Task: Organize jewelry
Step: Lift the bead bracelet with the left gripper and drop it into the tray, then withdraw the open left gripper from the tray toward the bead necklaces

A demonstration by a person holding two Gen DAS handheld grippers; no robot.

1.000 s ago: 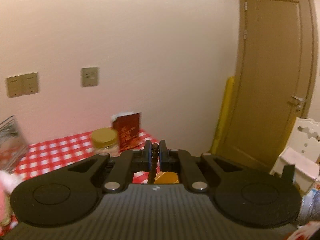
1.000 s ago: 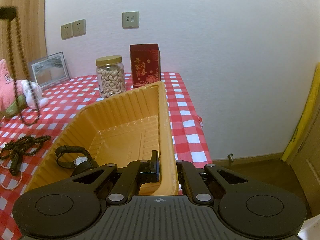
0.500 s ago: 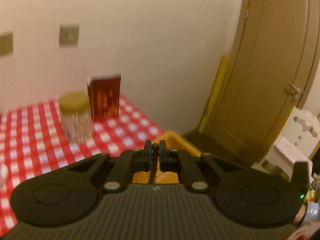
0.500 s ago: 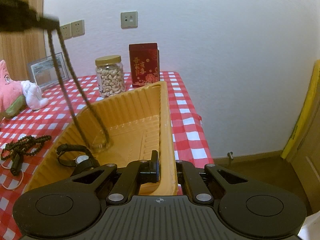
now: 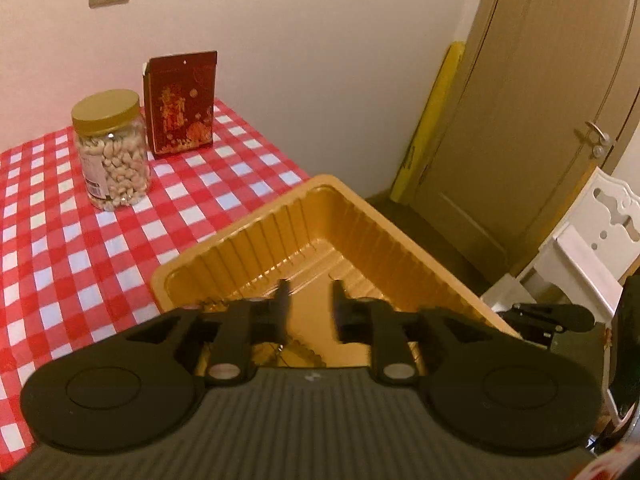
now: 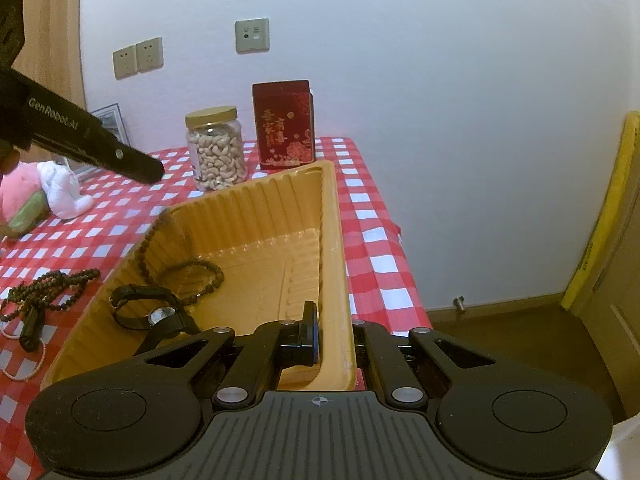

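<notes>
Currently left gripper [image 5: 308,308] jaws have just been opening, empty; bead necklace [image 6: 188,272] draped on tray [image 6: 332,240] wall may slide out; right gripper [image 6: 334,336] jaws pinch the rim.

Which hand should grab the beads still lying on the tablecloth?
Probably the left gripper: its jaws have just opened, empty. The right gripper is shut on the tray wall. The beads lie left of it.

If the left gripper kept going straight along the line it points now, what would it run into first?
Most likely the bare floor of the yellow tray: the left gripper hangs over it, tilted down, jaws open with nothing between them. Depth is hard to judge, so it might meet the ribbed far wall instead.
</notes>
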